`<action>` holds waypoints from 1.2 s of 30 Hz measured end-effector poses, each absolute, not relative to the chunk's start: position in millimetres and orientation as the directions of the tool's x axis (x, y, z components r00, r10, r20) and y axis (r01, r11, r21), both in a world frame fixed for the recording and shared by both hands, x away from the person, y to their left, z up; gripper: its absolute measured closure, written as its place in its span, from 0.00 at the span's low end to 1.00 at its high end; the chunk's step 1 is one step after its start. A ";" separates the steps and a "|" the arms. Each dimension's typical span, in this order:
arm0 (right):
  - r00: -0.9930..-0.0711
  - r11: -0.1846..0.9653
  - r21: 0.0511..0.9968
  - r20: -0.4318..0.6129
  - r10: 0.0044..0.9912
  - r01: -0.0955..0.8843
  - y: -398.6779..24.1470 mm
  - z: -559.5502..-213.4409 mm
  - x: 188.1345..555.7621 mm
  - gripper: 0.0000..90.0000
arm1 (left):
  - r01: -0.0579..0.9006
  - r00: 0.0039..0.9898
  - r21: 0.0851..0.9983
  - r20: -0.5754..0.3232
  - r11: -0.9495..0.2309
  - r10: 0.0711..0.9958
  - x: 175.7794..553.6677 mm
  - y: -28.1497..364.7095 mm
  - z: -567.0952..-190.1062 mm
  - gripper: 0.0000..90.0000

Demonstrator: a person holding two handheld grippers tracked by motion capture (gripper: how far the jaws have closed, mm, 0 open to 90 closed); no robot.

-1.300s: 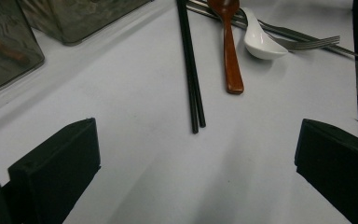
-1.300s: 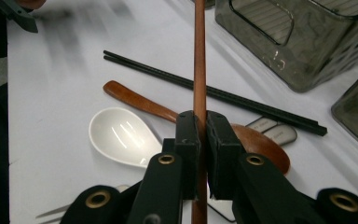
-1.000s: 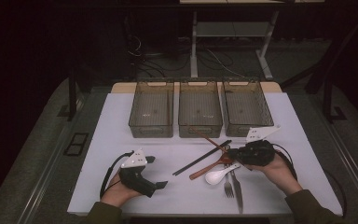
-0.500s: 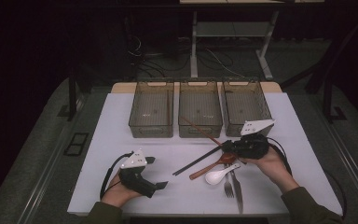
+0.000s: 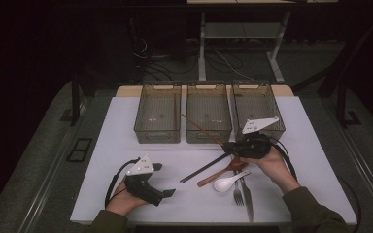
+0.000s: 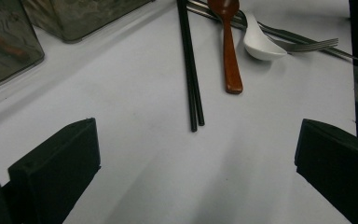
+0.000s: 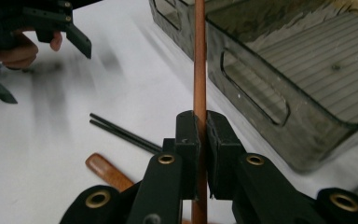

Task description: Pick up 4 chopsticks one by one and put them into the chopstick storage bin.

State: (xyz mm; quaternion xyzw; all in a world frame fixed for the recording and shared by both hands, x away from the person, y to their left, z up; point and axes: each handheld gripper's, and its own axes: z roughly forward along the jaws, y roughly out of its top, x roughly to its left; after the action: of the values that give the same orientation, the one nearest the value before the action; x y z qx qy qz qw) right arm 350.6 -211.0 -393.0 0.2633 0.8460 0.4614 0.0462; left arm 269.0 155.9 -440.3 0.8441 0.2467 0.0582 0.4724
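Note:
My right gripper (image 5: 231, 147) is shut on a brown wooden chopstick (image 5: 204, 130) and holds it just above the table; its free end points at the middle bin (image 5: 209, 135). In the right gripper view the chopstick (image 7: 199, 56) runs straight up between the pads of my right gripper (image 7: 203, 126). A pair of black chopsticks (image 5: 206, 167), a brown wooden spoon (image 5: 222, 172), a white spoon (image 5: 228, 182), a fork (image 5: 237, 191) and a knife (image 5: 247, 196) lie on the white table. My left gripper (image 5: 164, 179) rests at the front left, open and holding nothing.
Three clear bins stand in a row at the back: left (image 5: 157, 135), middle, and right (image 5: 272, 127), close by my right hand. In the left gripper view the black chopsticks (image 6: 191, 70) and the wooden spoon (image 6: 229, 46) lie ahead of the wide-open left gripper (image 6: 196, 140).
My right gripper has moved left and a little toward the bins, carrying the brown chopstick. The left gripper has stayed where it was.

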 end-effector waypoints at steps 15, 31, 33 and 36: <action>-0.861 0.430 0.815 0.156 0.484 0.389 -185.7 -384.1 370.6 0.93 | 0.360 0.876 0.828 -0.142 -0.430 0.461 268.9 155.2 -440.4 0.00; -0.857 0.406 0.831 0.153 0.492 0.381 -142.8 -358.3 405.0 0.93 | 0.367 0.872 0.837 -0.157 -0.406 0.464 268.6 155.0 -440.0 0.00; -0.854 0.401 0.830 0.161 0.494 0.388 -135.7 -357.6 410.0 0.93 | 0.366 0.872 0.837 -0.157 -0.406 0.464 268.6 155.1 -439.8 0.00; -0.850 0.394 0.829 0.172 0.498 0.398 -125.0 -357.0 417.8 0.93 | 0.365 0.872 0.839 -0.156 -0.404 0.464 268.7 156.0 -439.3 0.00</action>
State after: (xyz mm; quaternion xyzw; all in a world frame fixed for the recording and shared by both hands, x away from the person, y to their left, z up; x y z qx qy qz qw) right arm 417.8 -125.0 -357.0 0.2689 0.8331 0.4805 0.0518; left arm 268.7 156.0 -439.3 0.8363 0.2480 0.0508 0.4863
